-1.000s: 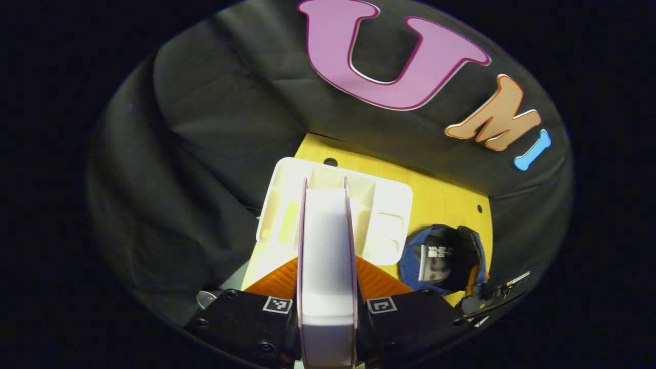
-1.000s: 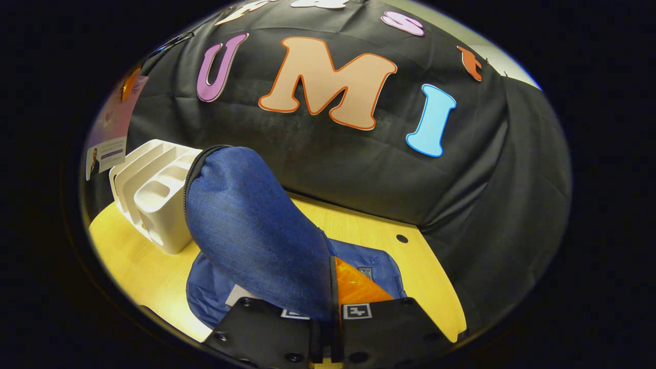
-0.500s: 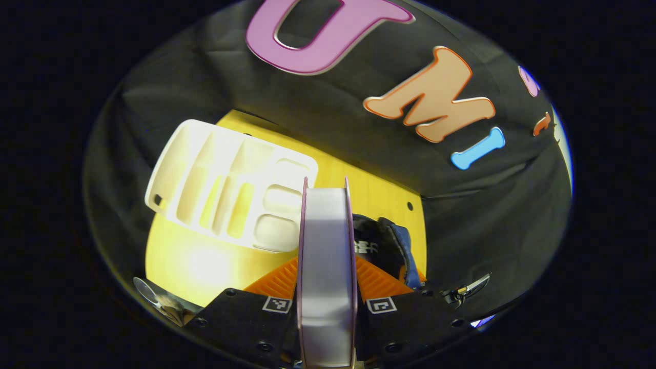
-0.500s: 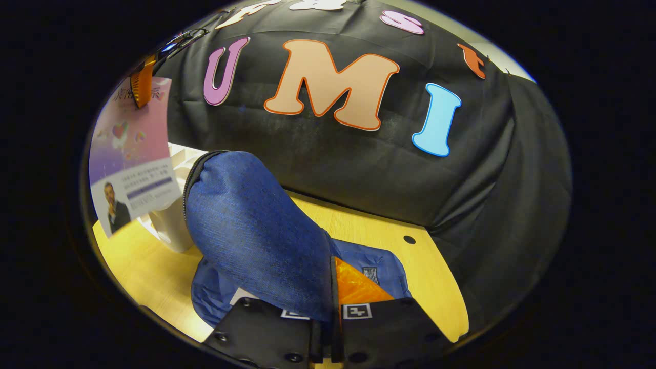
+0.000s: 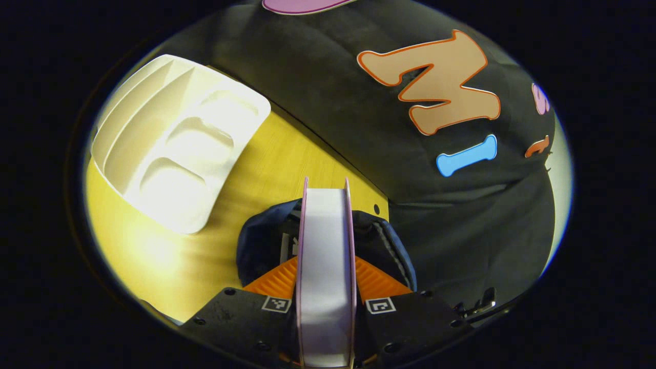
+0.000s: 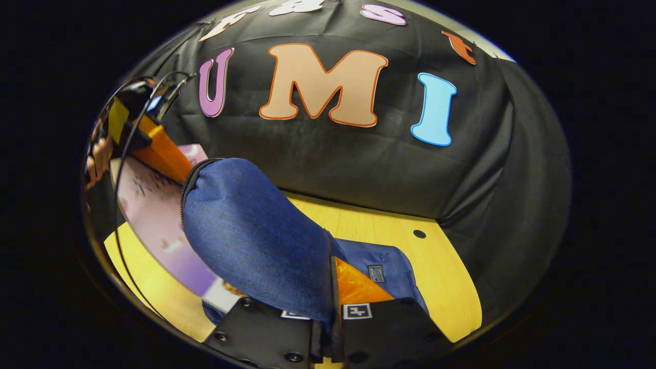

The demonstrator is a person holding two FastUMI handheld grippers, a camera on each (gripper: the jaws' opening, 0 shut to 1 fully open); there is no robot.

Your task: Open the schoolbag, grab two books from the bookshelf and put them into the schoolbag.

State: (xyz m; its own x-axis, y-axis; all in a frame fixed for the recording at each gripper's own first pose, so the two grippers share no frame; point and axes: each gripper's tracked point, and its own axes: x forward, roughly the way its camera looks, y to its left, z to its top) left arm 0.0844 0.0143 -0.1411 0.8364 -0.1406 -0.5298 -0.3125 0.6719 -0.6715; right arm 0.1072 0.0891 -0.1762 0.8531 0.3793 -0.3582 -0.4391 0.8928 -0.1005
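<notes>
1. Left claw point(image 5: 326, 266) clamped on a book point(image 5: 326, 241), page edges up, above the open bag point(image 5: 266, 241) on the counter point(image 5: 266, 169).
2. Right claw point(image 6: 330, 307) pinched shut on the bag's raised flap point(image 6: 246, 230).
3. Left gripper view: empty white shelf point(image 5: 174, 138).
4. Right gripper view: book's pink cover point(image 6: 159, 215).

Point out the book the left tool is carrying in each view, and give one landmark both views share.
Left gripper view: the book stands edge-on at bottom centre, clamped in the left tool, over the open schoolbag.
Right gripper view: its pink cover slants at lower left, behind the raised blue flap.
Shared landmark: the yellow table.
</notes>
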